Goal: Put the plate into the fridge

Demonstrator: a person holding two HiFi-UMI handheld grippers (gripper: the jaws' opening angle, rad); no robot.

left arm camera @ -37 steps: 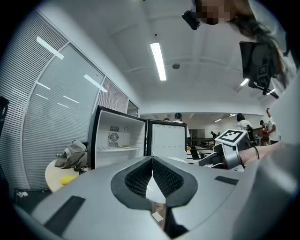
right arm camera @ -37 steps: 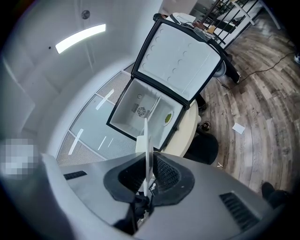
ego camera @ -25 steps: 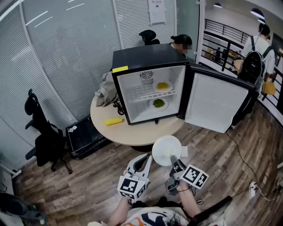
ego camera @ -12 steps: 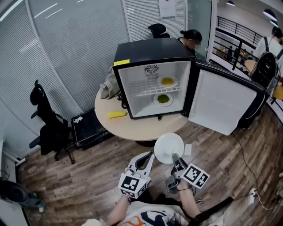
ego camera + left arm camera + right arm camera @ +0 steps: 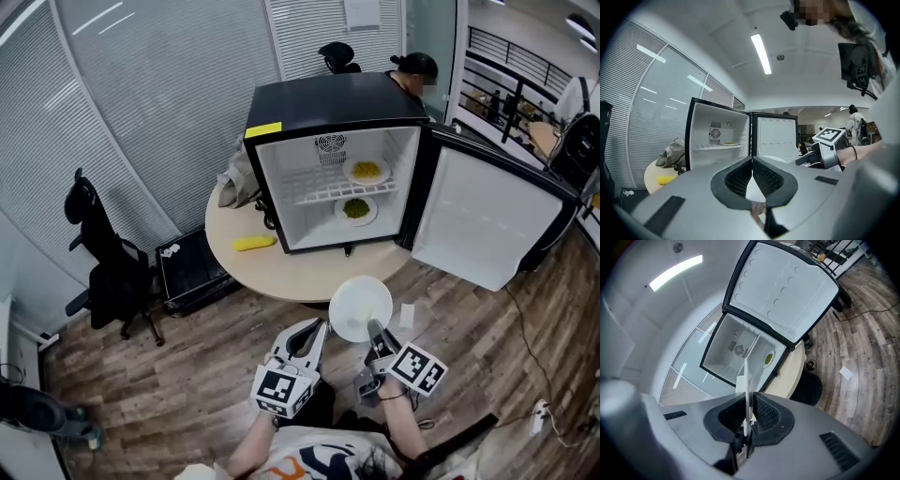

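Step in hand: carrying the plate toward the fridge; it was not yet in. The right gripper was clamped on the plate's near rim, jaws almost together w/ the thin white edge btwn them. In the right gripper view the plate showed edge-on, rising out of the gripper. The plate looked empty and hung over the floor, just short of the near edge of the round table, well apart from the fridge. The left gripper was closed on nothing, tips touching, just left of the plate; its own view showed the same.

The fridge sat on the table w/ its door swung wide to the right. Inside were 2 plates of food: the upper plate of food on the wire shelf and the lower plate of food on the fridge floor, both toward the right side.

Next move, prob.: carry the plate farther over the table edge, keep it level, and slide it in on the left part of the shelf or floor, where room showed. That called for a steady grip, since only 1 rim was held, & clearance from the 2 plates already in.
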